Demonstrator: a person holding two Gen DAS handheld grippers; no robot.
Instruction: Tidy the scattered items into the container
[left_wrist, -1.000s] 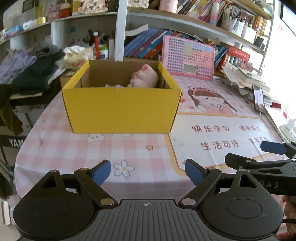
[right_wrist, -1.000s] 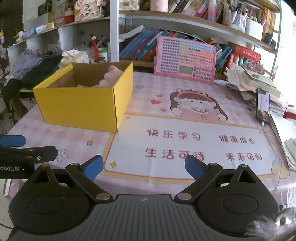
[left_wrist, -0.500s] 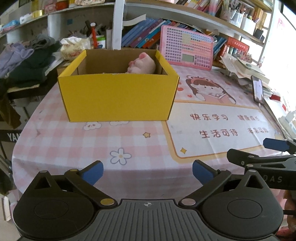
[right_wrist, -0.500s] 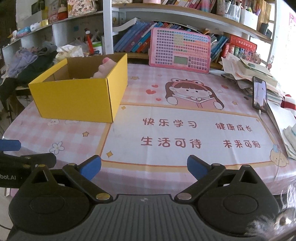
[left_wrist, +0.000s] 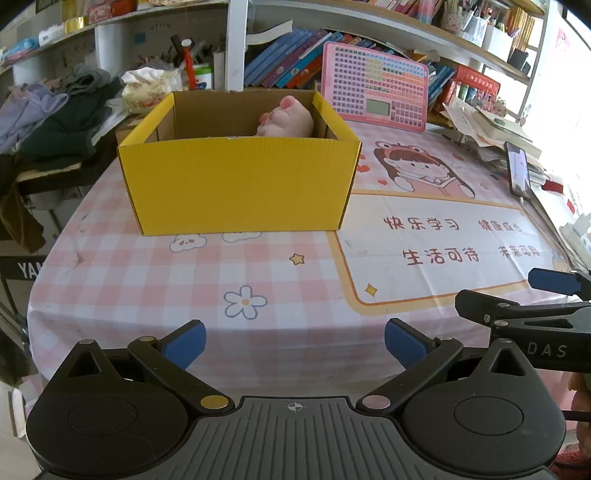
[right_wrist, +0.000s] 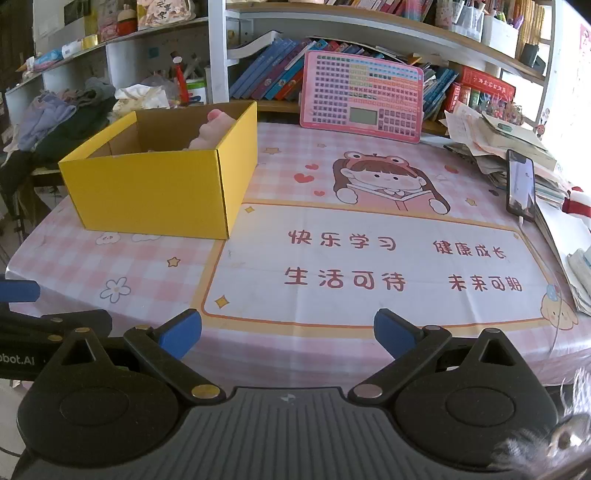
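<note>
Through your left wrist camera, you are holding the left gripper (left_wrist: 294, 341) just off the near edge of the table, and its jaws are standing spread wide with nothing between the blue fingertips (left_wrist: 186, 343); they have just been opening to that width. Straight ahead of the gripper, well apart from it, the yellow cardboard box (left_wrist: 236, 184) is sitting on the pink checked tablecloth (left_wrist: 155, 273). A pale pink plush toy (left_wrist: 290, 120) is lying inside the box, against its far right corner. Beyond the box to the right, a pink keyboard-style learning tablet (left_wrist: 375, 98) is leaning upright against the bookshelf (left_wrist: 280, 62). Off to the gripper's right, your right gripper (left_wrist: 532, 314) is showing side-on, level with the table edge.

Through your right wrist camera, you are holding the right gripper (right_wrist: 287, 334) over the near edge of the table too, with its jaws parted wide and empty. The yellow cardboard box (right_wrist: 155, 192) is sitting ahead and to the left of this gripper, well apart, and the plush toy (right_wrist: 212, 131) is peeking over its rim near the far right wall. Ahead and to the right, a smartphone (right_wrist: 521, 184) is propped up beside a heap of papers (right_wrist: 491, 147). The left gripper's arm (right_wrist: 44, 325) is reaching in just beside this gripper, at the left.
</note>
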